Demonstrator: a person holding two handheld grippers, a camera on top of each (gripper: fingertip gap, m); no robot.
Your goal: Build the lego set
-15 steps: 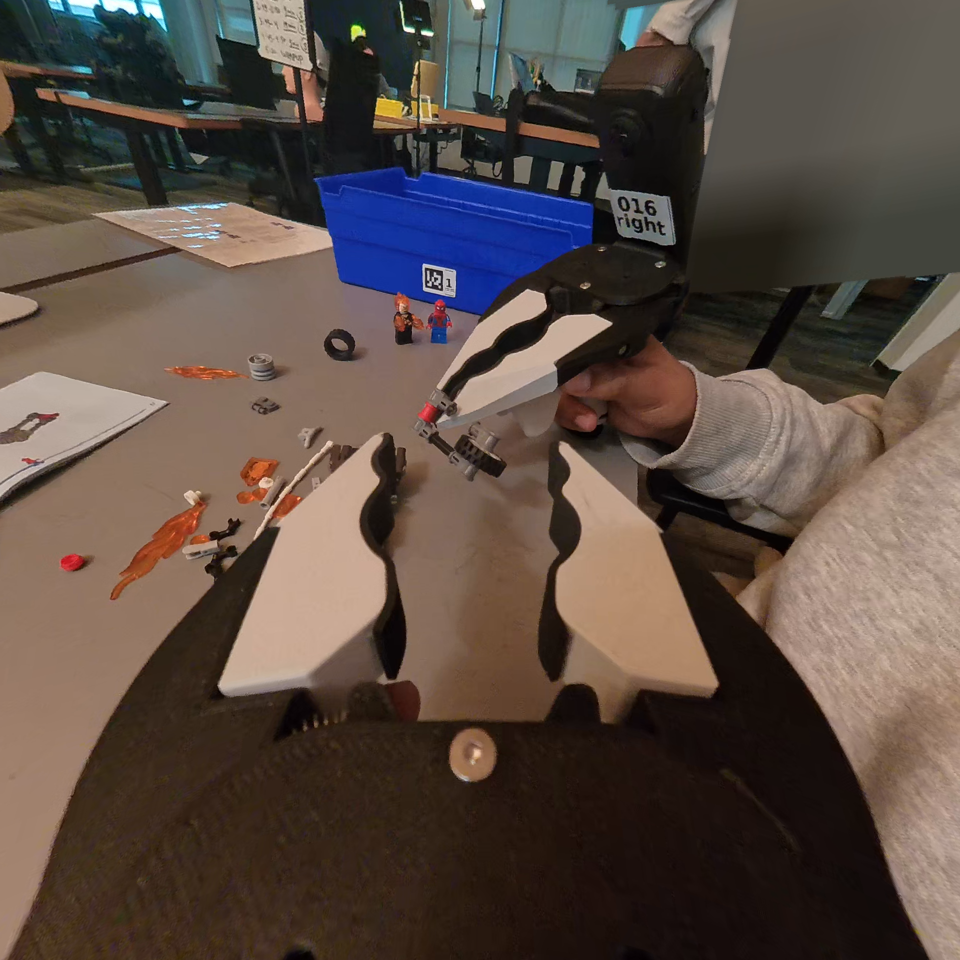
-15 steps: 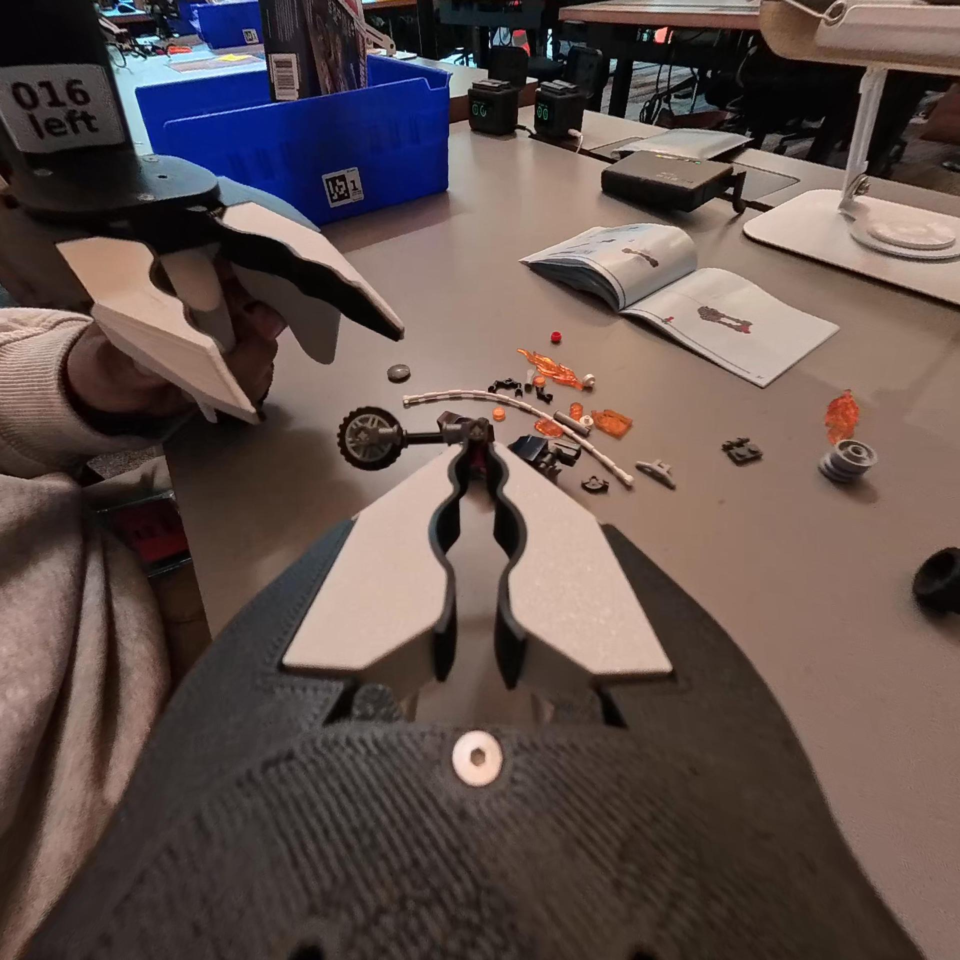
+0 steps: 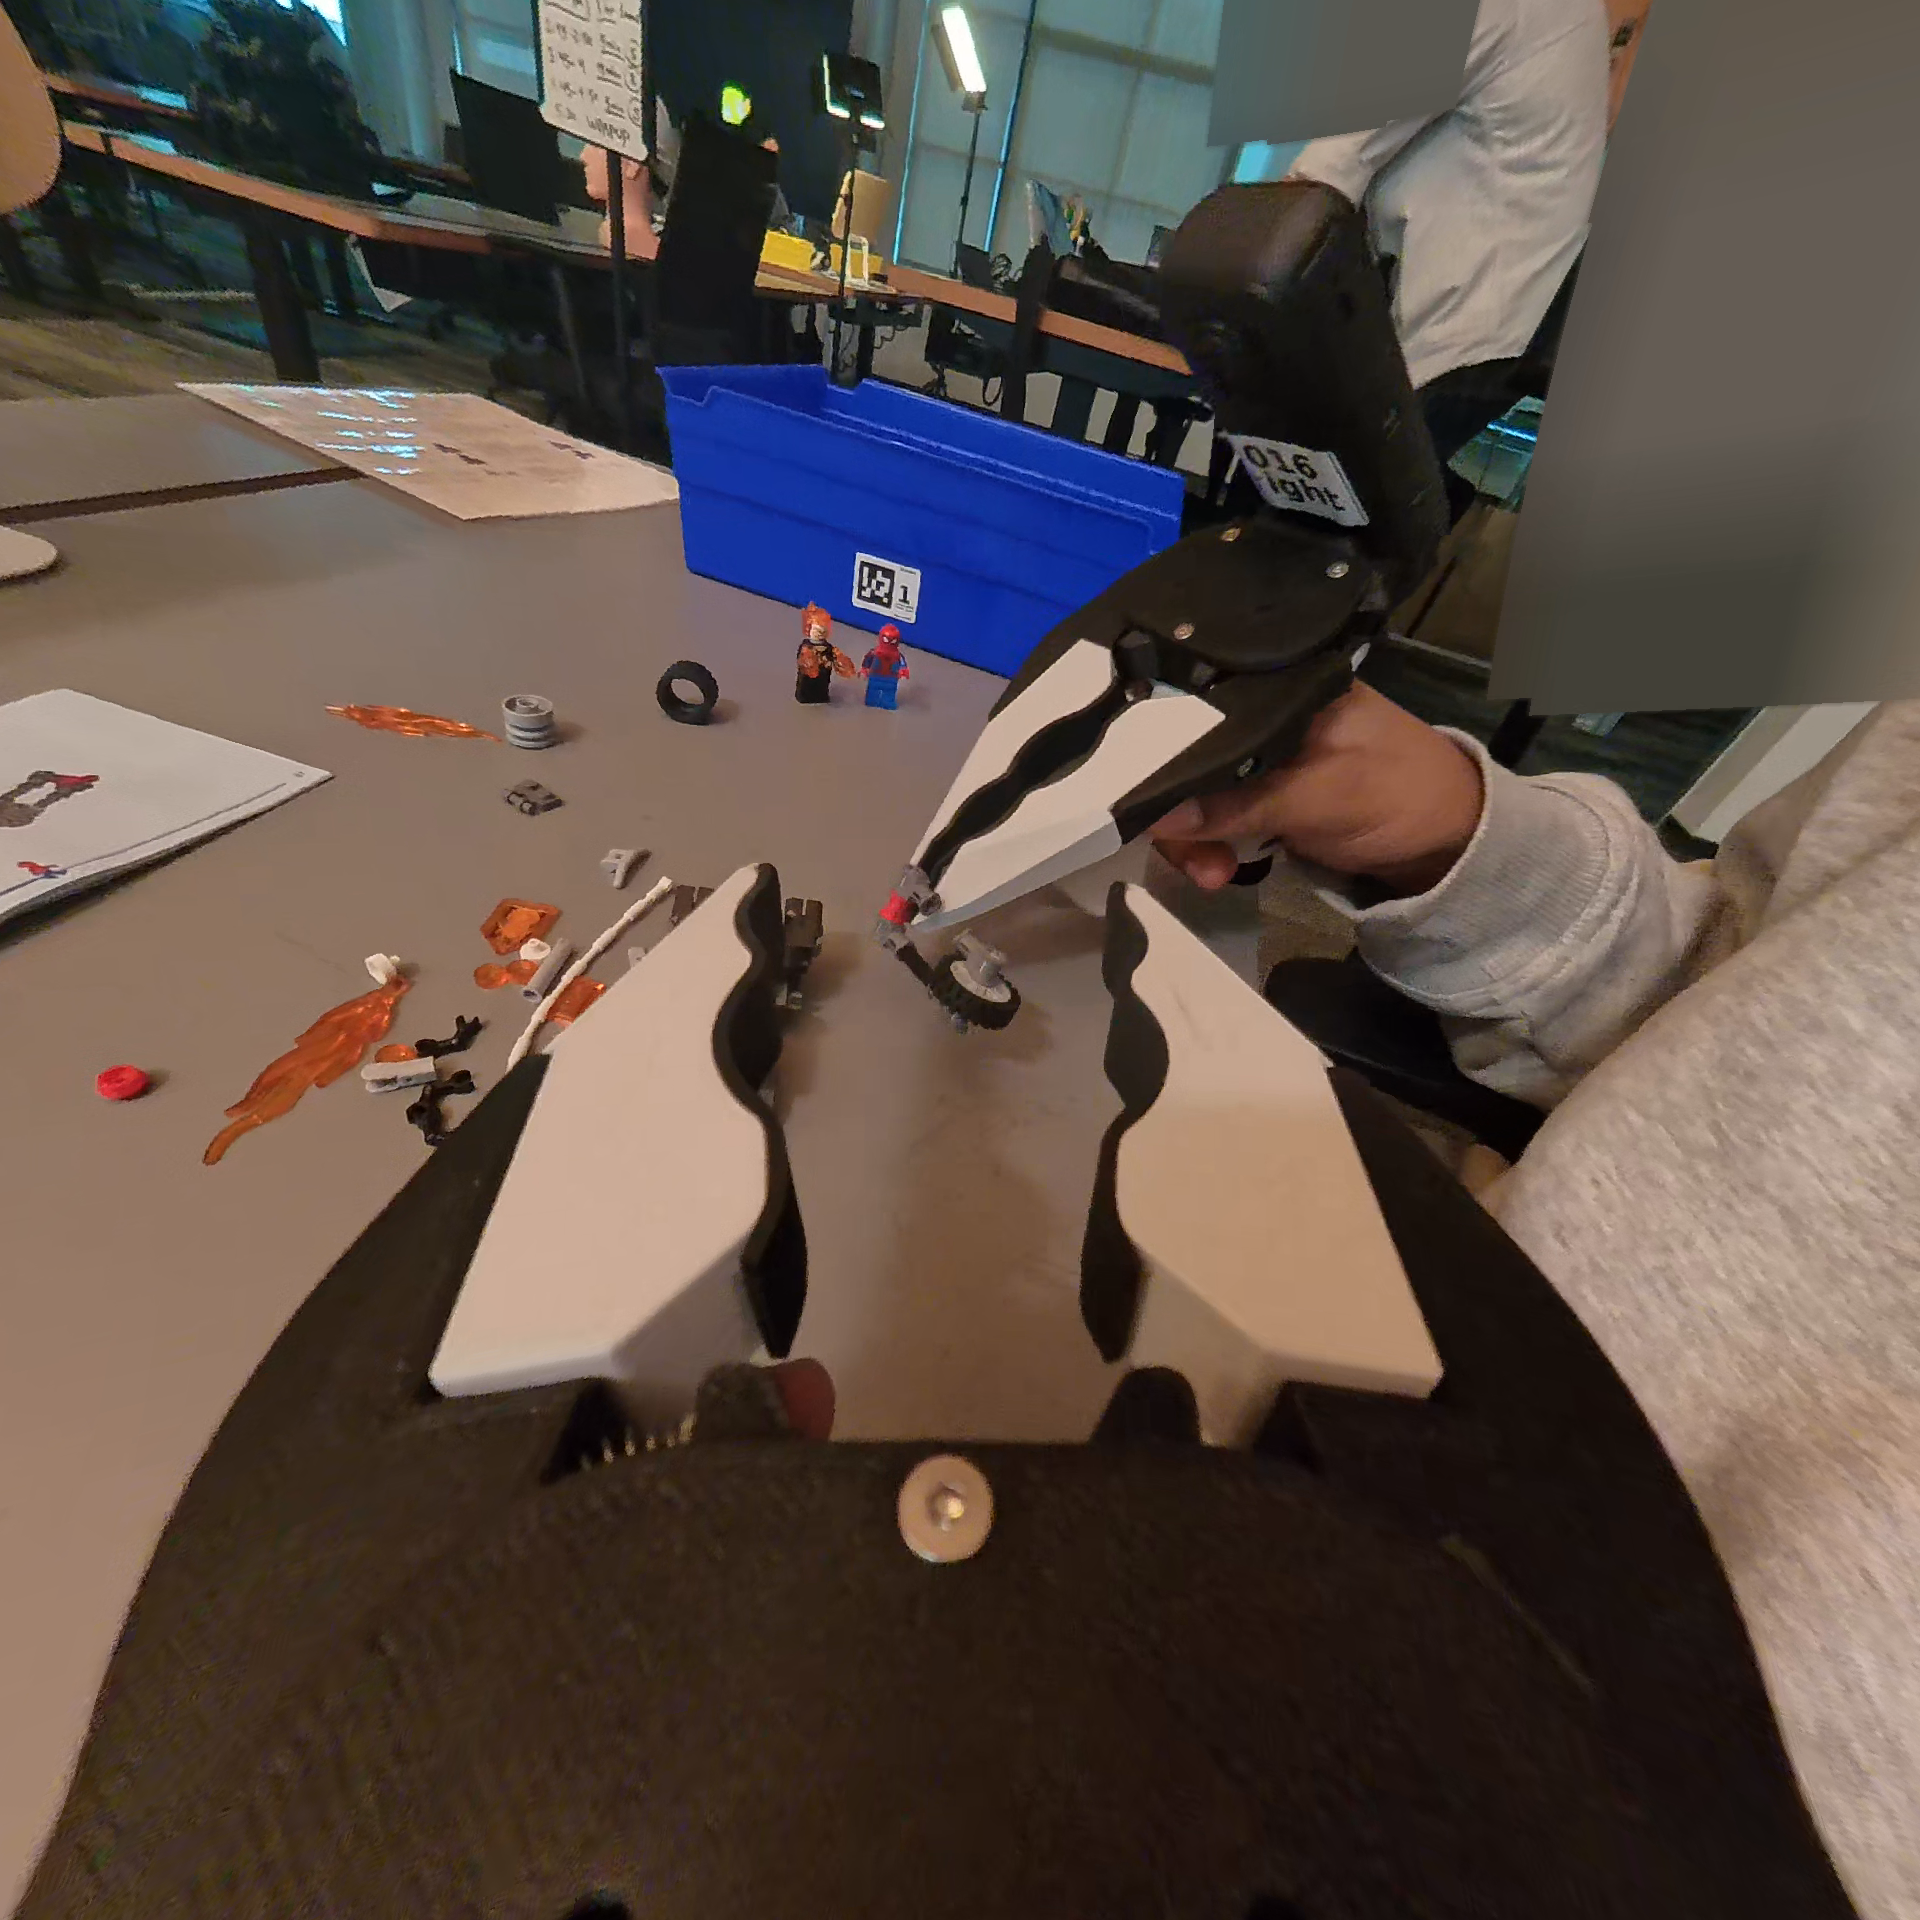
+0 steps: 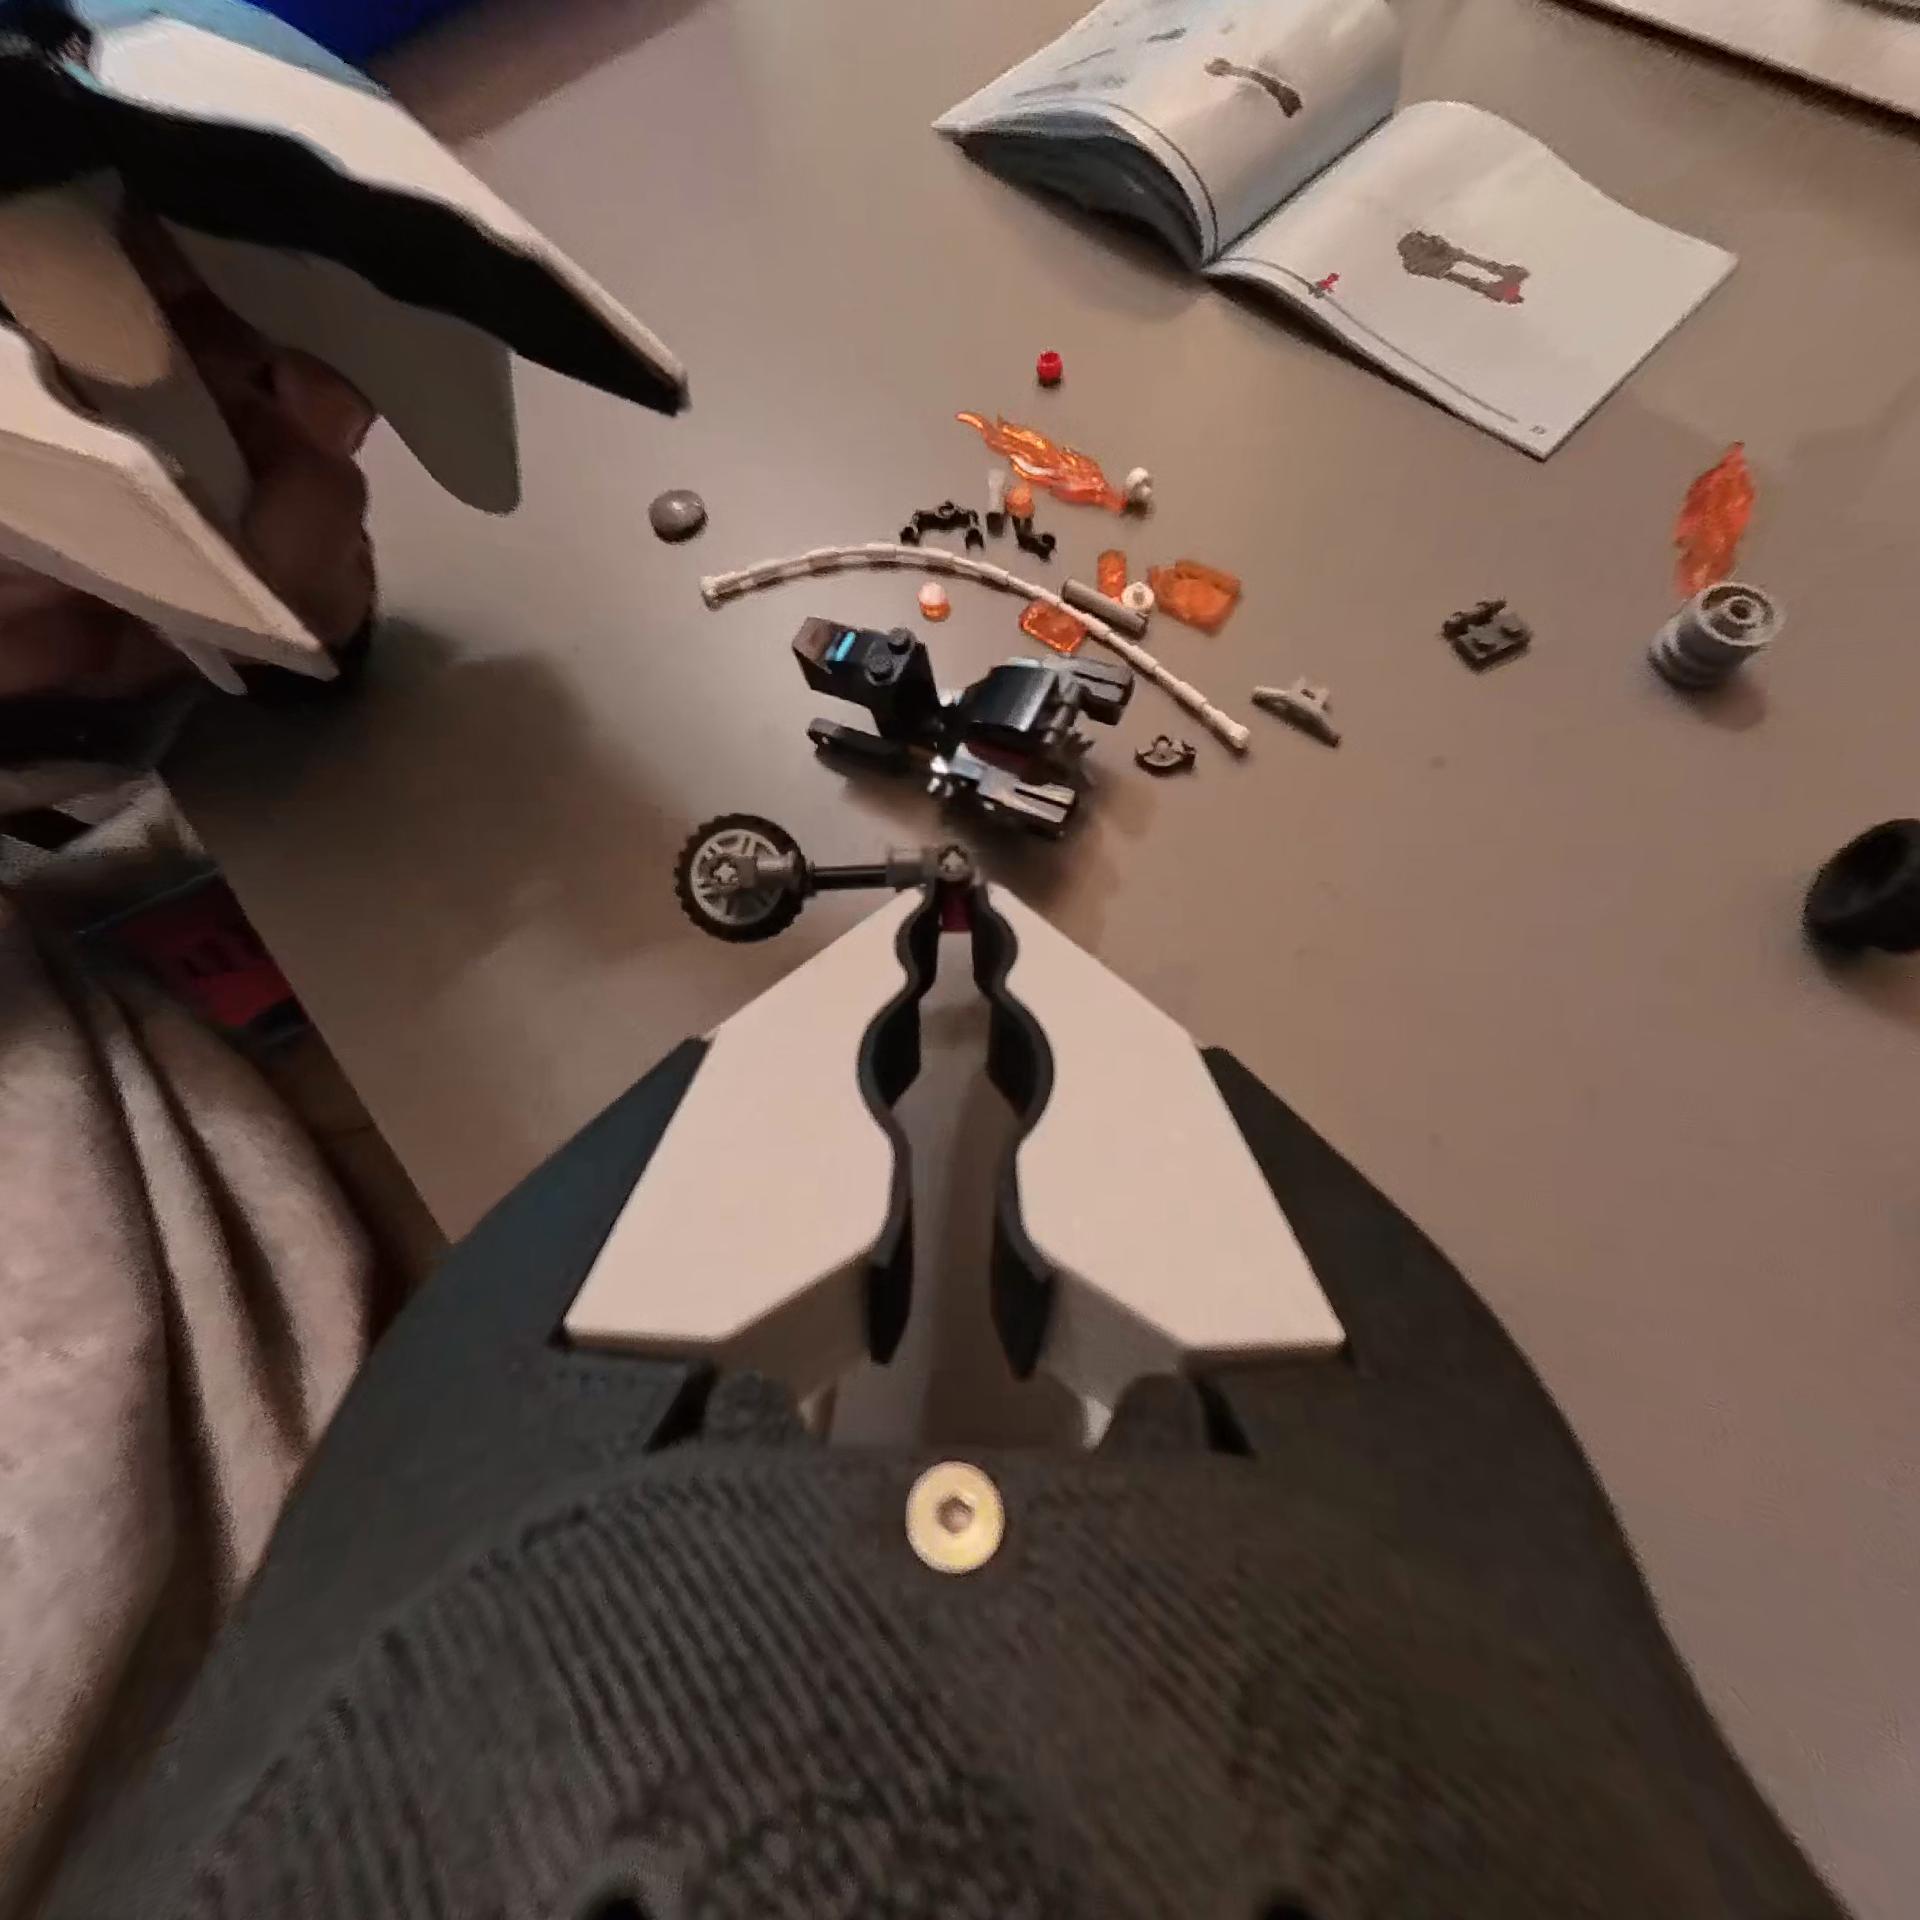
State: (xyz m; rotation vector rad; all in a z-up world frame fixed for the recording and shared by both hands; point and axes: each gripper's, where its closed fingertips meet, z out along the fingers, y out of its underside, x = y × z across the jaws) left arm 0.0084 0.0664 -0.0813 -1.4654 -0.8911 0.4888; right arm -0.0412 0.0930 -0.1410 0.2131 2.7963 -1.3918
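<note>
Grey table carries loose bricks; the right gripper, fingers pinched on the wheel-and-axle assembly, has dipped lower toward the black bike body mid-table, seemingly for mating. The left gripper stays wide open, empty.

Grey worktop. On it: blue bin, two minifigures just before it, loose black tyre, grey wheel hub, open instruction booklet, orange flame pieces, black motorcycle body, red stud.
</note>
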